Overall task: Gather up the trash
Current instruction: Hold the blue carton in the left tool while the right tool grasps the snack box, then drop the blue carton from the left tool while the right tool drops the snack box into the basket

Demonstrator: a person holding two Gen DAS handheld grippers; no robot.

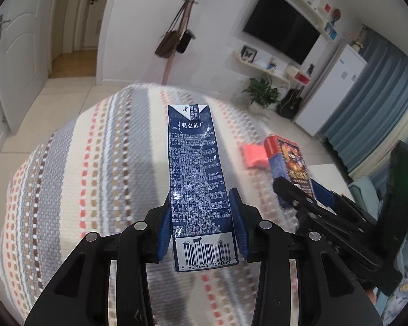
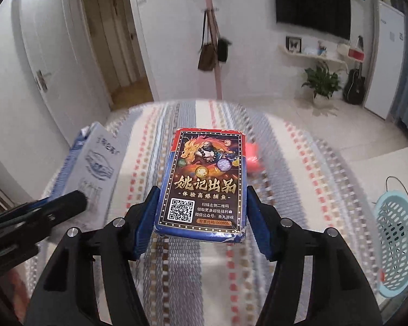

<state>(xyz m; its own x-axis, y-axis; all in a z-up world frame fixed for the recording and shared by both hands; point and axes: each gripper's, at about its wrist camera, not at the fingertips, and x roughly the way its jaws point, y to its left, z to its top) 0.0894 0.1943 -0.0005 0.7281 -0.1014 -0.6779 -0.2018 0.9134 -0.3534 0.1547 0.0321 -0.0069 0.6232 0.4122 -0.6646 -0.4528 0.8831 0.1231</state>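
Note:
My left gripper (image 1: 201,206) is shut on a tall dark-blue milk carton (image 1: 194,168) and holds it above the striped tablecloth (image 1: 95,163). My right gripper (image 2: 202,203) is shut on a playing-card box (image 2: 206,179) with a dragon picture, also held above the cloth. In the left wrist view the card box (image 1: 288,163) and the right gripper's fingers (image 1: 293,193) show at the right. In the right wrist view the milk carton (image 2: 95,163) shows at the left. A pink object (image 2: 254,157) lies on the cloth beyond the card box; it also shows in the left wrist view (image 1: 254,156).
A light-blue plastic basket (image 2: 394,244) stands on the floor at the right of the table. Beyond the table are a pink coat stand with bags (image 2: 215,51), a potted plant (image 2: 322,81), a guitar (image 2: 355,84) and a wall TV (image 1: 283,24).

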